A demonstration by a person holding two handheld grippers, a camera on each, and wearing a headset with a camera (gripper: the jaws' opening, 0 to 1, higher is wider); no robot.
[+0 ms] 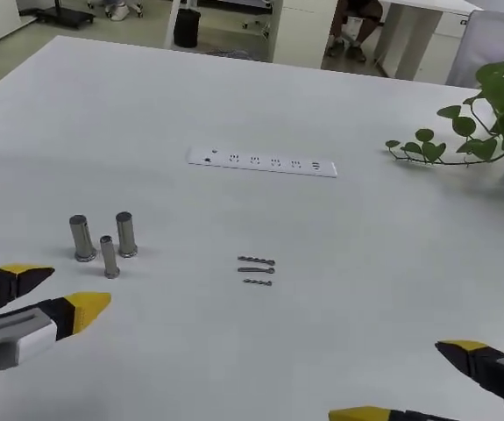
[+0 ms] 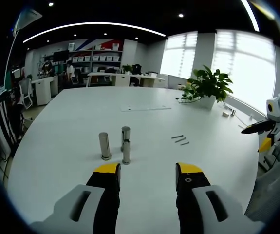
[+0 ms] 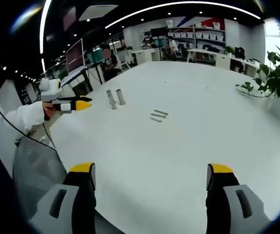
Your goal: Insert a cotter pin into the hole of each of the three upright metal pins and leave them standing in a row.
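- Three upright metal pins (image 1: 109, 256) stand in a tight cluster in the head view, on the near side of the power strip (image 1: 262, 162) and to its left. The three cotter pins (image 1: 256, 270) lie side by side on the table (image 1: 365, 263), also nearer than the strip, below its middle. The left gripper (image 1: 63, 291) hovers beside the cluster with its jaws apart and empty. A careless approach could push one metal pin into its neighbours, because they stand so close together.
- In the left gripper view the spread jaws frame the cluster, with the strip far behind it. Closing on one pin may catch a second, or tip the slim one at the front. The holes are too small to see, so a pin may be turned the wrong way.
- In the right gripper view the right gripper (image 3: 152, 169) also has its jaws wide and holds nothing, well apart from the strip. The cotter pins are thin and flat on the table. The jaws may slide over them or pinch two at once.
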